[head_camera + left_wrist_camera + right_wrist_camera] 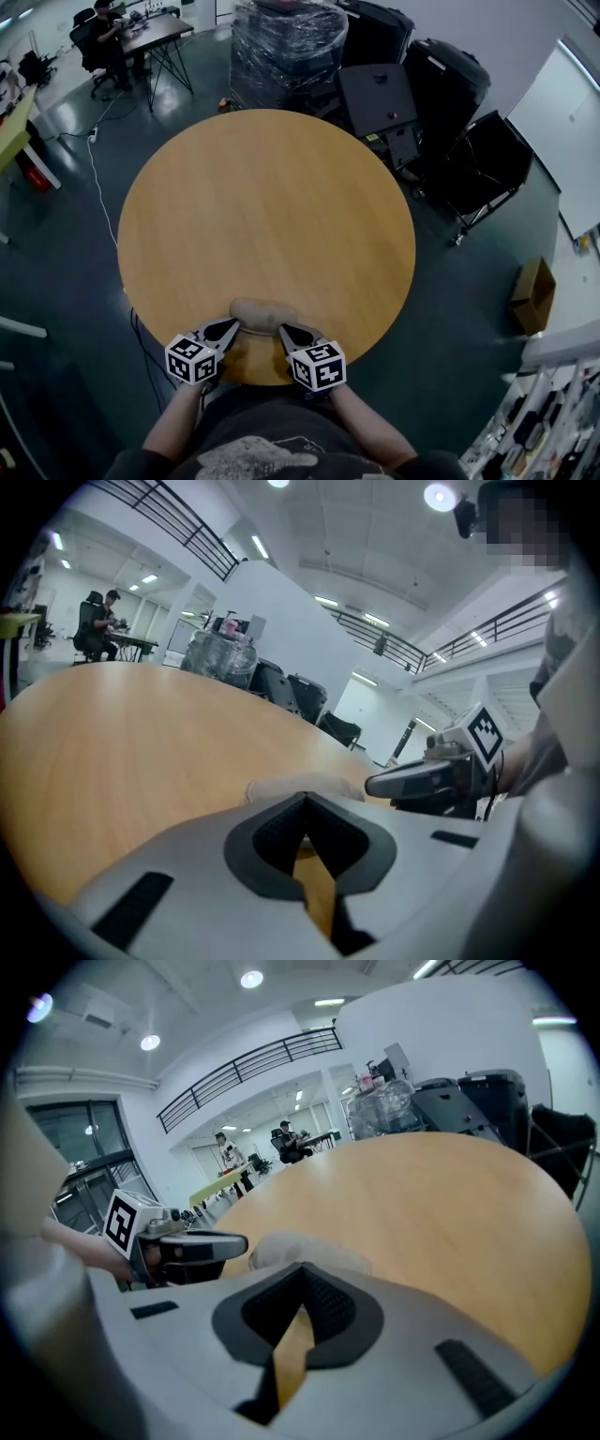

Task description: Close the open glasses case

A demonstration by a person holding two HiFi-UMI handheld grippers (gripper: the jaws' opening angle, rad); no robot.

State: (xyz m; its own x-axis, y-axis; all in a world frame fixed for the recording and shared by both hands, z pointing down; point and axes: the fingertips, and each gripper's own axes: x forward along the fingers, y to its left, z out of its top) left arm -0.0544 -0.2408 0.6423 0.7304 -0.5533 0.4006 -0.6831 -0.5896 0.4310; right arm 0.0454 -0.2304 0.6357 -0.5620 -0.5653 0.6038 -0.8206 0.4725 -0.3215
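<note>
A beige glasses case point(262, 314) lies on the round wooden table point(267, 216) close to its near edge. It looks like a low rounded oblong, with no lid standing up. My left gripper point(232, 326) sits just left of the case and my right gripper point(284, 329) just right of it, tips pointing inward at its ends. Both are shut with nothing between the jaws. In the left gripper view the case point(302, 784) lies just beyond my shut left gripper point(302, 799). The right gripper view shows the case point(305, 1249) just past my right gripper point(302, 1271).
The tabletop carries nothing else that I can see. Behind the table stand a wrapped pallet point(286, 42), black cases point(450, 89) and a folded black chair point(483, 169). A cable point(98, 187) runs over the floor at left. A person sits at a far desk point(155, 33).
</note>
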